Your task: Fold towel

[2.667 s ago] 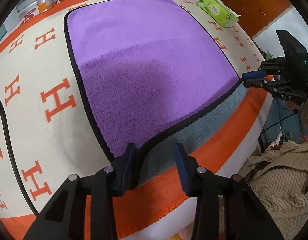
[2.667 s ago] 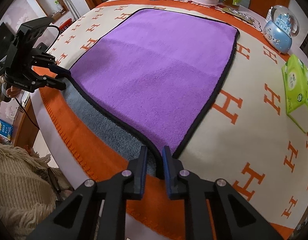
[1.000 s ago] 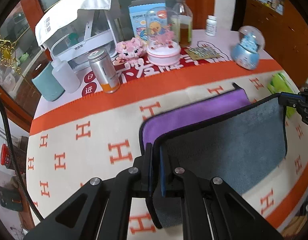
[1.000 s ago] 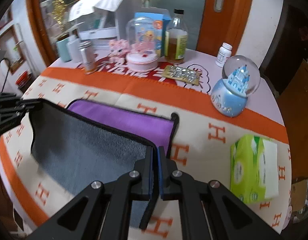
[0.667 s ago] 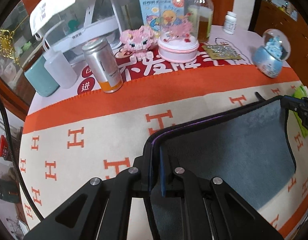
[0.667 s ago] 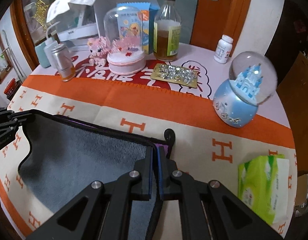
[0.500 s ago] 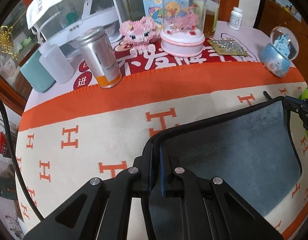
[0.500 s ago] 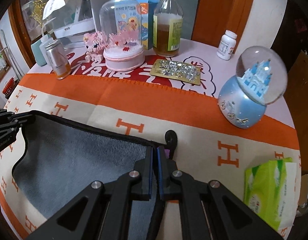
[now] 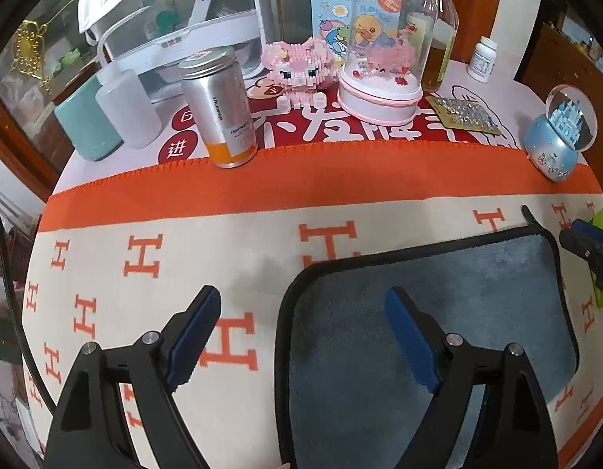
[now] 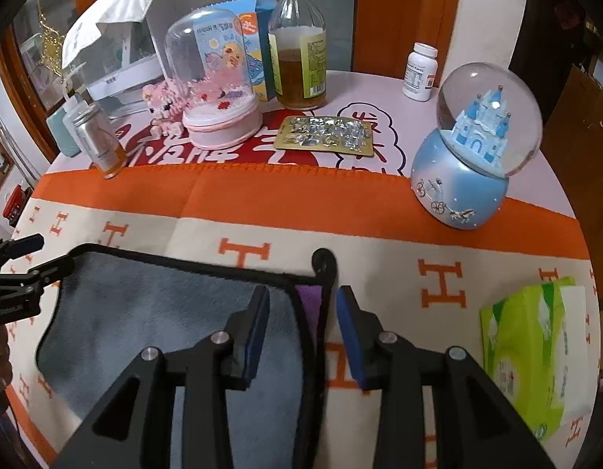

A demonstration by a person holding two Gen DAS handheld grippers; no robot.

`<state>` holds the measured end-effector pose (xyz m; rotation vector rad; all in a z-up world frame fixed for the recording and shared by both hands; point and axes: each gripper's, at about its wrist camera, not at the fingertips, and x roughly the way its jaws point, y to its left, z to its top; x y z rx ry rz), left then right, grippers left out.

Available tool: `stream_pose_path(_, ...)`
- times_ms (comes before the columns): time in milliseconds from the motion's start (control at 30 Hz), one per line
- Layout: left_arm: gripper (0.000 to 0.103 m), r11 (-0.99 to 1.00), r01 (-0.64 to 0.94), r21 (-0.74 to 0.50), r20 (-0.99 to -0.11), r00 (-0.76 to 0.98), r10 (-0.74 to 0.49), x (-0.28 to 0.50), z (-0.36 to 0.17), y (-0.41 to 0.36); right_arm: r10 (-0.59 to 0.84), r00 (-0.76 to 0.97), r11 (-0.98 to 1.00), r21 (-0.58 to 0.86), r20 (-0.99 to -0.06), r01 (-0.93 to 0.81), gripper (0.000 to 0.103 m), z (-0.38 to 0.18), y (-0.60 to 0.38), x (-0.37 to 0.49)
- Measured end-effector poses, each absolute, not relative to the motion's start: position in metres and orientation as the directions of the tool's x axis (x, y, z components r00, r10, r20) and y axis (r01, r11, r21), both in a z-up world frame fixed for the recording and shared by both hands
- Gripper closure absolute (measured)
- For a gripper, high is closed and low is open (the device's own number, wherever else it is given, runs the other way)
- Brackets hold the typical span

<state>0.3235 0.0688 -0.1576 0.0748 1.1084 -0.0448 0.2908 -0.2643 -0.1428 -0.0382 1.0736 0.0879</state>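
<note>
Towel (image 9: 438, 312) folded, grey side up, flat on H-pattern cloth (image 9: 145, 234), at 5 o'clock in left view. Left gripper (image 9: 301, 305) released, straddling corner. Right gripper (image 10: 301, 297) released over purple corner. Snow globe (image 10: 473, 148) at 1 o'clock.

Snow globe (image 10: 475, 144), tissue pack (image 10: 536, 355), tin (image 9: 219, 107)

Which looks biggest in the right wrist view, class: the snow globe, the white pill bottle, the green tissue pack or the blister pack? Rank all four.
1. Snow globe and green tissue pack: similar extent, and the pack sits nearer the camera, so no ranking between them.
2. Blister pack.
3. White pill bottle, clearly smallest.
</note>
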Motion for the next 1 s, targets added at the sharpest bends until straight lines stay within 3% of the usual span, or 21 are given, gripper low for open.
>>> stream_pose_path(267, 0.017, 0.994, 0.089, -0.064, -0.896, 0.433, -0.096, 0.291, -0.128, 0.063, 0.069, 0.486, 0.997, 0.041, -0.871, -0.07, 0.062, -0.117, -0.252, 0.26)
stream_pose_path(467, 0.007, 0.99, 0.075, -0.118, -0.883, 0.449, -0.139, 0.249, -0.102, 0.06, 0.098, 0.484, 0.995, 0.075, -0.87, -0.067, 0.061, -0.097, -0.24, 0.222)
stream_pose_path(567, 0.003, 0.988, 0.074, -0.132, -0.877, 0.457, -0.152, 0.224, -0.089, 0.059, 0.118, 0.482, 0.993, 0.095, -0.868, -0.071, 0.052, -0.088, -0.235, 0.203)
stream_pose_path(1000, 0.001, 0.992, 0.107, -0.071, -0.828, 0.549, -0.118, 0.133, -0.028, 0.037, 0.077, 0.539, 0.997, 0.067, -0.839, -0.039, 0.05, -0.039, -0.227, 0.135)
